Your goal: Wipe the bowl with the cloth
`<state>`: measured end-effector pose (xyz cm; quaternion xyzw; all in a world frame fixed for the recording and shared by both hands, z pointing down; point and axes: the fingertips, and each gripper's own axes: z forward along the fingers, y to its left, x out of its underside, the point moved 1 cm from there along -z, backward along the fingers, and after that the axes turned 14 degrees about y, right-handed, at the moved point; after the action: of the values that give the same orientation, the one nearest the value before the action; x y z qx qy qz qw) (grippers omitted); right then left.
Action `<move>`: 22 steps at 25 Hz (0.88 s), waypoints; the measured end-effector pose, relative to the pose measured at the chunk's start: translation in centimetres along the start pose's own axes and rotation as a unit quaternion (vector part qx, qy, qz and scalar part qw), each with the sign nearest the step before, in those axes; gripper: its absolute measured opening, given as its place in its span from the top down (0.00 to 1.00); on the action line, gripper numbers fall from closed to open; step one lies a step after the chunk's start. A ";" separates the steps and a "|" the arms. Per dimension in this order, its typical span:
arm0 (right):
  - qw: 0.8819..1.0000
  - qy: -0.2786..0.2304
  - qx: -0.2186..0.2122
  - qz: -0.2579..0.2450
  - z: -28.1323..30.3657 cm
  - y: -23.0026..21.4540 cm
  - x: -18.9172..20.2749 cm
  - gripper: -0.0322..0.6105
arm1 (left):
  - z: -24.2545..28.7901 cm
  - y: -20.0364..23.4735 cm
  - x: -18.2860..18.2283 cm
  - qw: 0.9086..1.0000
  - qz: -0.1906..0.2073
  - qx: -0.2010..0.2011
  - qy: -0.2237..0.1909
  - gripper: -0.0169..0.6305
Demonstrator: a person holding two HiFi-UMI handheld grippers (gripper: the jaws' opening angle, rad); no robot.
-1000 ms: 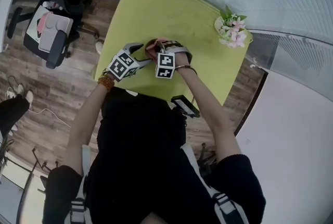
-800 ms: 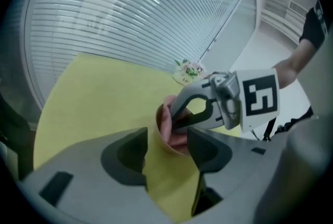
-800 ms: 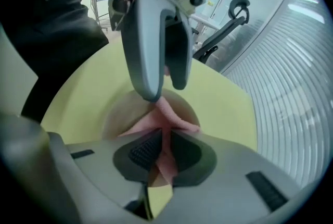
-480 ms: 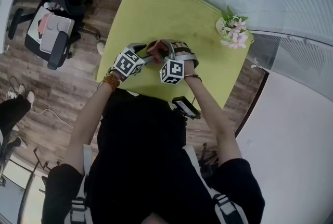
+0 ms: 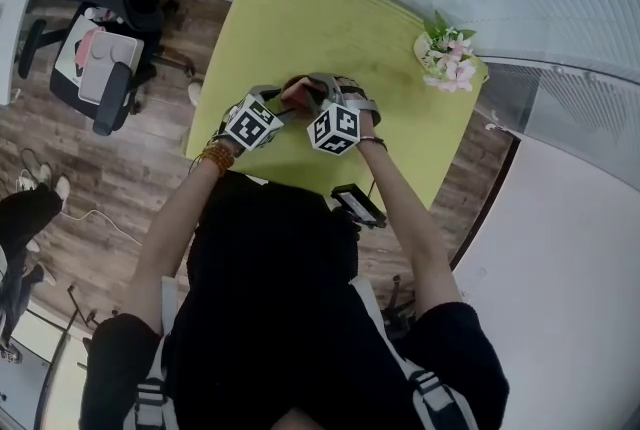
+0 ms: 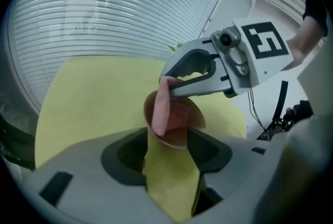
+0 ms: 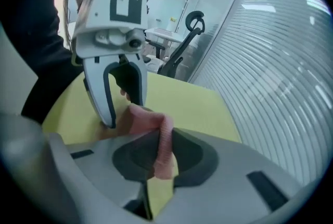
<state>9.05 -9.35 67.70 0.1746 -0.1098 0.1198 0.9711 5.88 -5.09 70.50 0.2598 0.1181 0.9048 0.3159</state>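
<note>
**Stiff bowl clamped, limp cloth pinched**

Clamps the bowl [image 6: 182, 125] across its near side with the left gripper [image 7: 125, 113], jaws just closed in and pressing both flanks, mouth tilted towards that gripper. Seems light, rigid and probably smooth, so liable to slip or twist; best held across the wall, below the rim. Pinches the cloth [image 6: 162, 108] in the right gripper [image 6: 166, 83], jaws just drawn tighter onto a fold. Looks soft, limp and light; best taken at a bunched edge. Poises those tips just above the bowl's far rim, with the loose end dangling inside the bowl.
</note>
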 end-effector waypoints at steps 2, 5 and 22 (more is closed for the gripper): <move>0.998 -0.018 -0.032 0.049 -0.6 -0.3 -0.2 0.85 | 0.1 0.0 0.1 1.000 -0.006 0.004 0.003 0.60; 0.990 -0.025 -0.053 0.128 -0.6 -2.1 0.1 0.85 | 0.3 0.2 0.0 1.000 -0.002 0.004 0.009 0.60; 0.997 -0.010 -0.022 -0.067 -0.6 1.5 -0.6 0.67 | -0.1 1.0 -0.5 1.000 -0.007 -0.006 0.025 0.64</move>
<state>8.20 -7.84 67.51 0.1608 -0.1098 0.0500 0.9796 5.64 -6.16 70.62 0.2345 0.1223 0.9096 0.3203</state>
